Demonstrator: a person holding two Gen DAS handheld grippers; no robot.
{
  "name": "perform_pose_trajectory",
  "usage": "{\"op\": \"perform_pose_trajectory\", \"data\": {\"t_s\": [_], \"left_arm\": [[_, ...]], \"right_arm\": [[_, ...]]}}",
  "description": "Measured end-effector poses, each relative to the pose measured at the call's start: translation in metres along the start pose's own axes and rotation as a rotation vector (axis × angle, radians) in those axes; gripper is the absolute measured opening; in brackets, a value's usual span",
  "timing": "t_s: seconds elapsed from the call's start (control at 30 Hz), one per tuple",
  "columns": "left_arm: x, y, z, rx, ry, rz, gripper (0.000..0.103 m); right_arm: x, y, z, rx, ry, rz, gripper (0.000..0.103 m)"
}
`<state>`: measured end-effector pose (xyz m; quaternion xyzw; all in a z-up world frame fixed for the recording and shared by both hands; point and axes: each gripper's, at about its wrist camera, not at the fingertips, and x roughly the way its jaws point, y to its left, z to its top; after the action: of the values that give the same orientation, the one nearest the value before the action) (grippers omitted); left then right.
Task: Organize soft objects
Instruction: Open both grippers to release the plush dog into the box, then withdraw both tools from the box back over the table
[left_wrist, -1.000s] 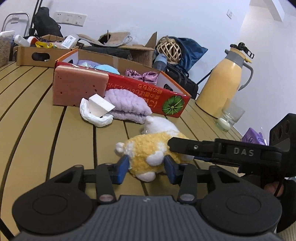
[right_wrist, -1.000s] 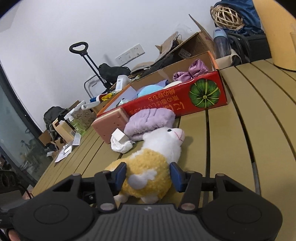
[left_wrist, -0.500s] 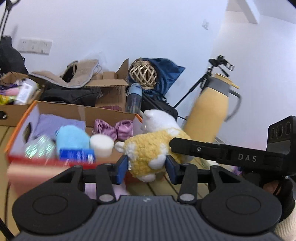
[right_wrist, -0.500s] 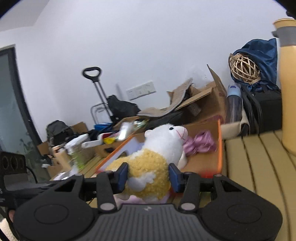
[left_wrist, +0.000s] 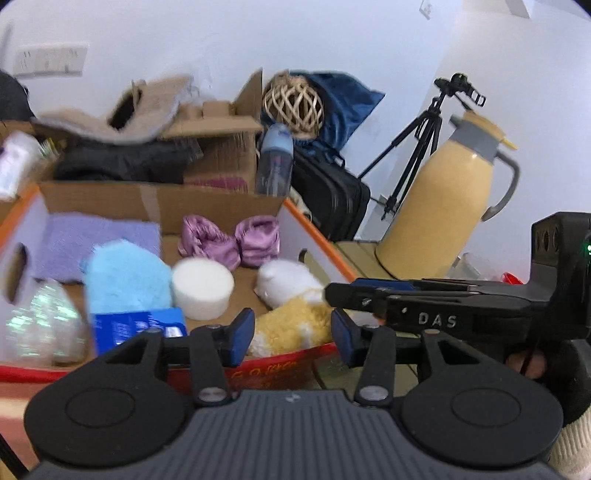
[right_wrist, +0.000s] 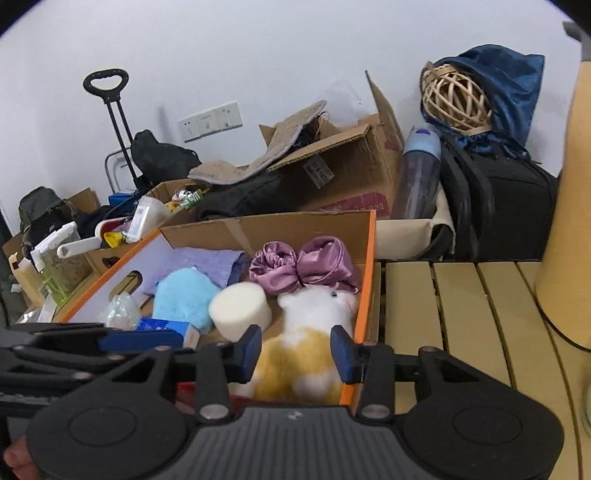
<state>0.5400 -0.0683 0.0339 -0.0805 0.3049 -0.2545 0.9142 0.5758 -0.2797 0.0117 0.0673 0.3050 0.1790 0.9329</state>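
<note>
A yellow and white plush sheep (left_wrist: 291, 317) lies inside the orange-rimmed cardboard box (left_wrist: 317, 240), at its right end. It also shows in the right wrist view (right_wrist: 306, 358), next to the box wall (right_wrist: 364, 280). My left gripper (left_wrist: 293, 334) is open, its pads apart from the plush. My right gripper (right_wrist: 295, 350) is open too, straddling the plush loosely from above. The box also holds a purple satin bow (right_wrist: 303, 267), a white foam cylinder (right_wrist: 240, 312), a blue fluffy toy (right_wrist: 181, 295) and a lilac cloth (right_wrist: 207, 264).
A yellow thermos jug (left_wrist: 443, 206) stands on the slatted table (right_wrist: 461, 325) to the right of the box. Behind are cardboard boxes (right_wrist: 343, 173), a water bottle (right_wrist: 417, 173), a black case (right_wrist: 498, 206), a wicker ball (right_wrist: 456, 96) and a tripod (left_wrist: 417, 144).
Both grippers lifted the plush sheep off the table, carried it over the box, and opened. The sheep now lies in the box.
</note>
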Motion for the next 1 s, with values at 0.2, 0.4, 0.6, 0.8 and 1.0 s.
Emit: {"op": "perform_pose_trajectory", "data": {"t_s": [0.2,0.4,0.6,0.8,1.0], "left_arm": [[-0.116,-0.028,-0.004,0.043,-0.127,0.099,0.052],[-0.236,-0.066,-0.079,0.087,-0.253,0.214,0.064],[-0.322,-0.11,-0.176,0.081,-0.322,0.283,0.076],[-0.385,-0.142,-0.255,0.078,-0.371,0.308,0.087],[-0.413,-0.171,-0.285,0.136,-0.385,0.386,0.099]], "right_arm": [[-0.097,0.033,0.012,-0.046,-0.12,-0.023,0.043],[-0.227,0.079,-0.036,-0.121,-0.256,-0.056,0.056],[-0.312,0.118,-0.139,-0.123,-0.287,-0.098,0.062],[-0.382,0.161,-0.236,-0.173,-0.347,-0.12,0.078],[-0.416,0.193,-0.289,-0.206,-0.357,-0.092,0.083]]}}
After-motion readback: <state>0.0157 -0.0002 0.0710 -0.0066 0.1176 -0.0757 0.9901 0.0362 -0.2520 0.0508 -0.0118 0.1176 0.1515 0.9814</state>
